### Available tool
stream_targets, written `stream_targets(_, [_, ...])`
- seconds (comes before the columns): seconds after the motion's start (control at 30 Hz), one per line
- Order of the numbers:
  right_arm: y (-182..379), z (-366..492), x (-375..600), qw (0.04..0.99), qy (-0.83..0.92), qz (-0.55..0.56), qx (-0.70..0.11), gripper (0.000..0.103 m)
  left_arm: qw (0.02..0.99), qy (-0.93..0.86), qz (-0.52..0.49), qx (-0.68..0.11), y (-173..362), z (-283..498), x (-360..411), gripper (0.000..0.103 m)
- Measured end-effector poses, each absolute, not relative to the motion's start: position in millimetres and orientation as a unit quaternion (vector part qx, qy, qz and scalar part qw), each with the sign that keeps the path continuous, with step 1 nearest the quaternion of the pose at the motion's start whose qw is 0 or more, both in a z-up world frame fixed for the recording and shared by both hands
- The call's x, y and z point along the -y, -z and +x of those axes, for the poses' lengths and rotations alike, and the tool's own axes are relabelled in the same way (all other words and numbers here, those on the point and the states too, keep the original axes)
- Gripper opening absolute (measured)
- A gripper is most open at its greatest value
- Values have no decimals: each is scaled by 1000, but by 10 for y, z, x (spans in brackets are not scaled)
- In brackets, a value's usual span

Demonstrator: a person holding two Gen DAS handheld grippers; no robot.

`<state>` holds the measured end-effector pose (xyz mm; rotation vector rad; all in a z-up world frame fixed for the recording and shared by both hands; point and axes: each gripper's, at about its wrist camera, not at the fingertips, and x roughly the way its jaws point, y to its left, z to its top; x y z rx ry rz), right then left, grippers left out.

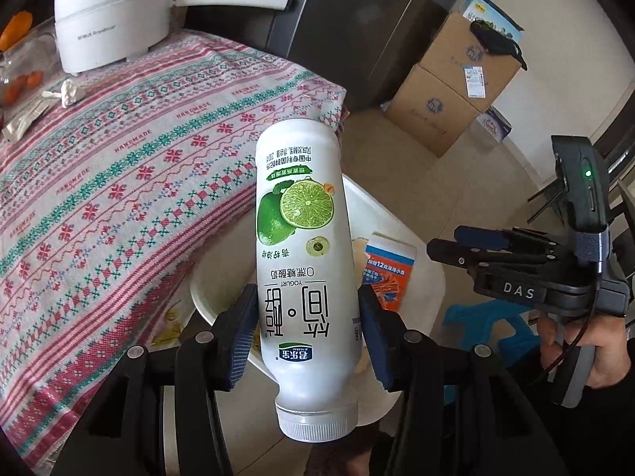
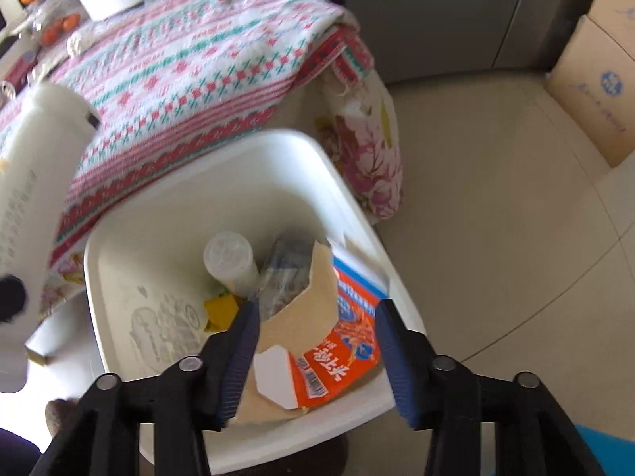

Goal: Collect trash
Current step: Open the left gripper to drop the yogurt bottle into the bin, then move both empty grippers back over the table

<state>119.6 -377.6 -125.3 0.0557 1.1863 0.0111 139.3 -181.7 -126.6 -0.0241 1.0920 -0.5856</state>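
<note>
My left gripper is shut on a white lime yogurt bottle, cap end toward the camera, held over the white trash bin beside the table. The same bottle shows blurred at the left of the right wrist view. My right gripper stands open just above the bin. An orange carton with a torn cardboard flap lies in the bin below its fingers, and the pads do not press on it. A small white bottle, a clear wrapper and a yellow scrap also lie inside.
The table wears a red and green patterned cloth. On it are a white electric pot, a crumpled tissue and a flat wrapper. Stacked cardboard boxes stand on the tiled floor by a dark cabinet.
</note>
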Motion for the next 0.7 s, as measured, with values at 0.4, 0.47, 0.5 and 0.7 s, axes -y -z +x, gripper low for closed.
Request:
stream_targets(0.4, [1185, 1205, 3931, 835, 12, 56, -547, 55, 807, 287, 21, -516, 1557, 1465, 1970, 54])
stream_targets(0.47, [1173, 1189, 3939, 835, 14, 58, -546, 55, 806, 289, 13, -516, 1508, 1466, 1940, 58])
stream_targets(0.5, [1169, 1188, 3939, 835, 14, 59, -546, 55, 809, 288, 12, -513, 1469, 1454, 1915, 63])
stream_targets(0.7, [1158, 1203, 3926, 837, 14, 60, -544, 56, 818, 278, -3, -504, 1294, 1412, 1641, 67])
